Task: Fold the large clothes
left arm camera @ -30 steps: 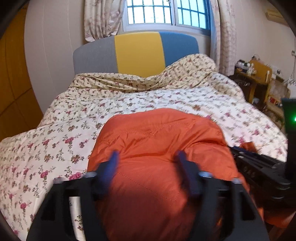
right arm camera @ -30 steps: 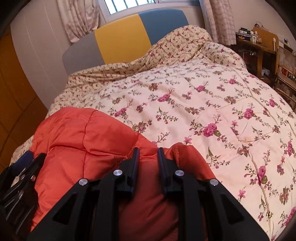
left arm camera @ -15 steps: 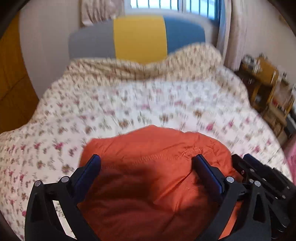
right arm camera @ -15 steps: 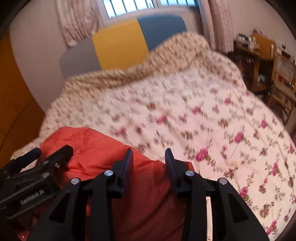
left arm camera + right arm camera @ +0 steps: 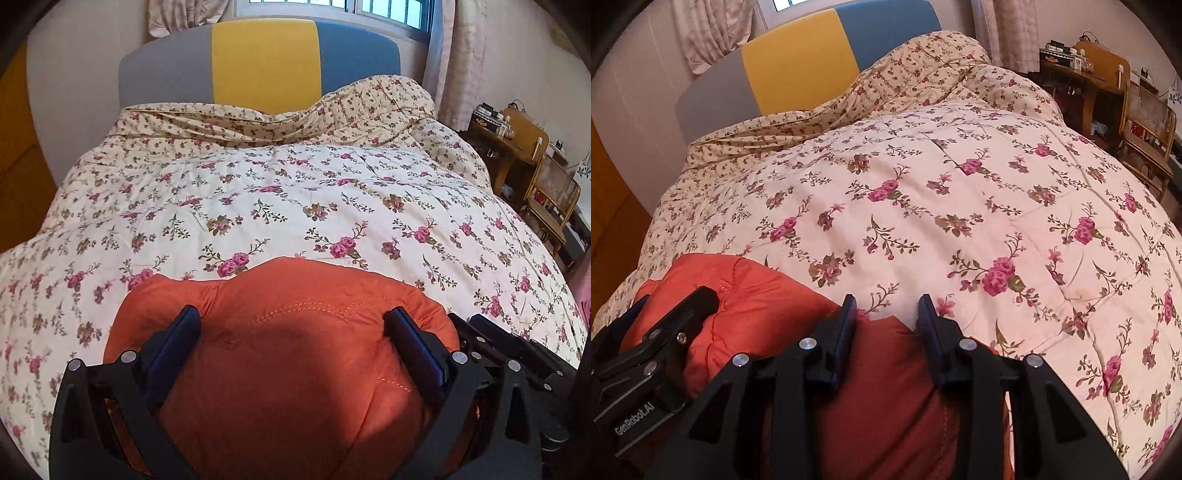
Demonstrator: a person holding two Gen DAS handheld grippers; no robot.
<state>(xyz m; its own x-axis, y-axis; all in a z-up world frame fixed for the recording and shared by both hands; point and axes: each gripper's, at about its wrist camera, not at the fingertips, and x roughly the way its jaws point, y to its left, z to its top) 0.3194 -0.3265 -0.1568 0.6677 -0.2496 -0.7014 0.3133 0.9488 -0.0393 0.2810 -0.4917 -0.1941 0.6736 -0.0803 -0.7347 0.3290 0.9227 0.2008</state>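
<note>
Orange padded jacket (image 5: 295,362) bundled at bottom centre of both frames, resting on flowered quilt (image 5: 295,195). Left tool (image 5: 291,325) spread wide astride it, right tool (image 5: 886,308) parted, gripping nothing: likely regrasp ahead.

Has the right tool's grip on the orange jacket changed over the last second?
Yes. The right tool, earlier shut on the orange jacket, now stands open with a gap between its fingers, its tips at the jacket's edge against the floral quilt.
</note>
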